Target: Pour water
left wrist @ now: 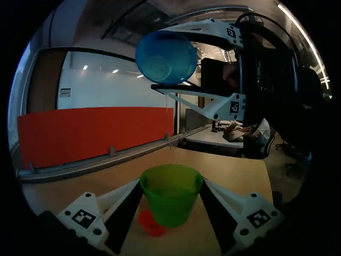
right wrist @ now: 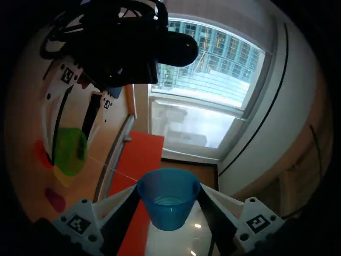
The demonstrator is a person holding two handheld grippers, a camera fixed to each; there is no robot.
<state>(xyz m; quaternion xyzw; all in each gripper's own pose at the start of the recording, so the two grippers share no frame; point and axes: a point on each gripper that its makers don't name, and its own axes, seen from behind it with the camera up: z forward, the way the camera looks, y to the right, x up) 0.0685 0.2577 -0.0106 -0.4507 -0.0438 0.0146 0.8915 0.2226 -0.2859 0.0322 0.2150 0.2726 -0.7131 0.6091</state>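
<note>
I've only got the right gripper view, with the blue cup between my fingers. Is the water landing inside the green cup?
Observer: Yes. In the left gripper view a thin stream falls from the tipped blue cup into the mouth of the green cup, near its middle.
Operator: How full is it?
Observer: There is water inside, below the rim; I can't judge the exact level.
Operator: Is the cup gripped?
Observer: Yes, the left gripper has its fingers pressed on both sides of it.
</note>
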